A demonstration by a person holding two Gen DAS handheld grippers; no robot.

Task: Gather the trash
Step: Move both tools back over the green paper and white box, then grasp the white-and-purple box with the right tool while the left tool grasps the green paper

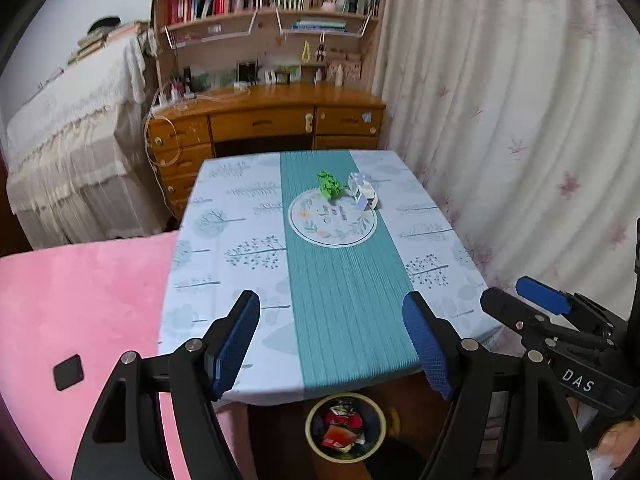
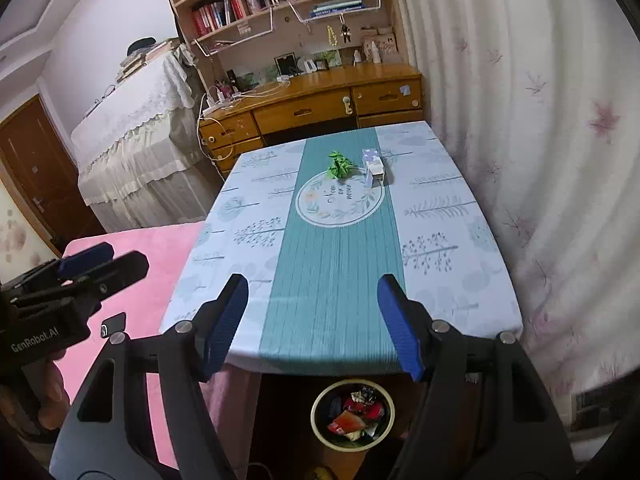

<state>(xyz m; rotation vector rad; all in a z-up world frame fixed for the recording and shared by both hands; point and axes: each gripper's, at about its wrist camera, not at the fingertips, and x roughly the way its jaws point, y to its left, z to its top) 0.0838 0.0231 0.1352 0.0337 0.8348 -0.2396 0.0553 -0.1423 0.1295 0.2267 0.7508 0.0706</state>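
Note:
A crumpled green wrapper [image 1: 330,187] [image 2: 340,166] and a small white and blue carton [image 1: 362,191] [image 2: 374,167] lie side by side at the far middle of the table [image 1: 240,264] [image 2: 448,280]. A round bin [image 1: 345,426] [image 2: 353,414] with red wrappers inside stands on the floor below the table's near edge. My left gripper [image 1: 334,312] is open and empty above the near edge. My right gripper [image 2: 314,294] is open and empty beside it; it also shows in the left wrist view [image 1: 516,296].
A pink bed cover [image 1: 80,300] [image 2: 152,272] lies left of the table. A curtain [image 1: 520,120] [image 2: 540,140] hangs close on the right. A wooden desk [image 1: 272,116] [image 2: 320,104] with bookshelves stands behind the table.

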